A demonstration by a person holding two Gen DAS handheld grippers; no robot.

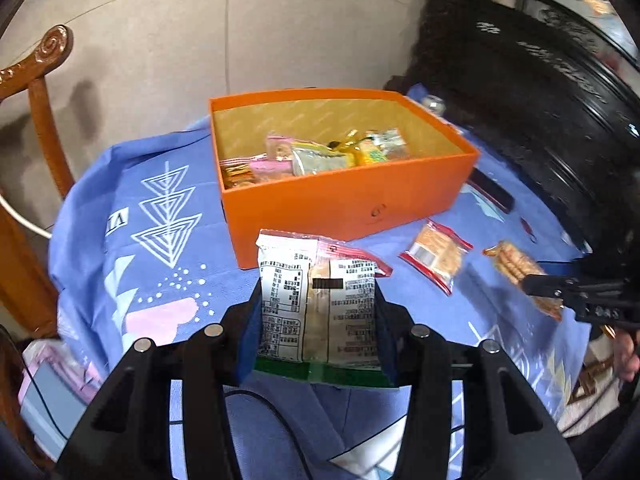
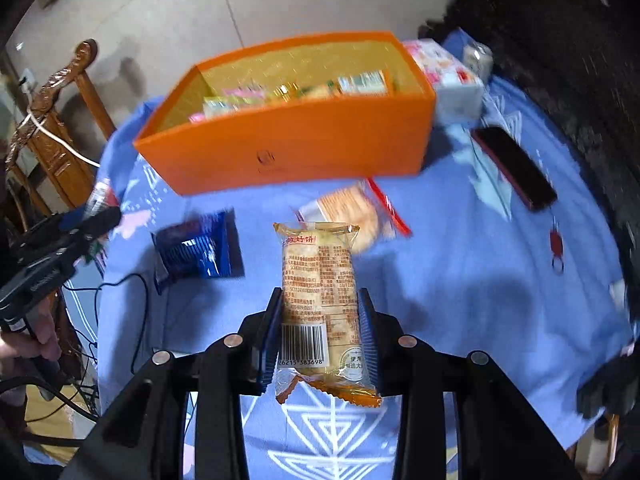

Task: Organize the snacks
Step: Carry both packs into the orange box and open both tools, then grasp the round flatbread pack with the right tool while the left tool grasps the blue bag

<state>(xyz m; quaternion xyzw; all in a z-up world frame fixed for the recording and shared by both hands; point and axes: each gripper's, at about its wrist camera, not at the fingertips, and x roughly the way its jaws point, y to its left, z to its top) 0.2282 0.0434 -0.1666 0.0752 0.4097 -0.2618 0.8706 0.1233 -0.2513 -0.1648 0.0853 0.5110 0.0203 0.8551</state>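
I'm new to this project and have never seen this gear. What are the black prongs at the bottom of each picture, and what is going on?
Each picture comes from a camera on a handheld two-finger gripper, one per hand. The left gripper clamps a white printed snack packet with a green edge. The right gripper clamps an orange-edged cracker packet. Ahead, an open orange cardboard box holding snacks stands on a blue patterned tablecloth. Loose on the cloth lie a red-edged clear cracker bag, a dark blue packet and a black phone.

— What sort of place is this?
— A home: carved wooden chair [image 1: 38,92] at upper left, tiled floor [image 1: 240,28] above, patterned blue tablecloth [image 1: 160,240] across the middle.
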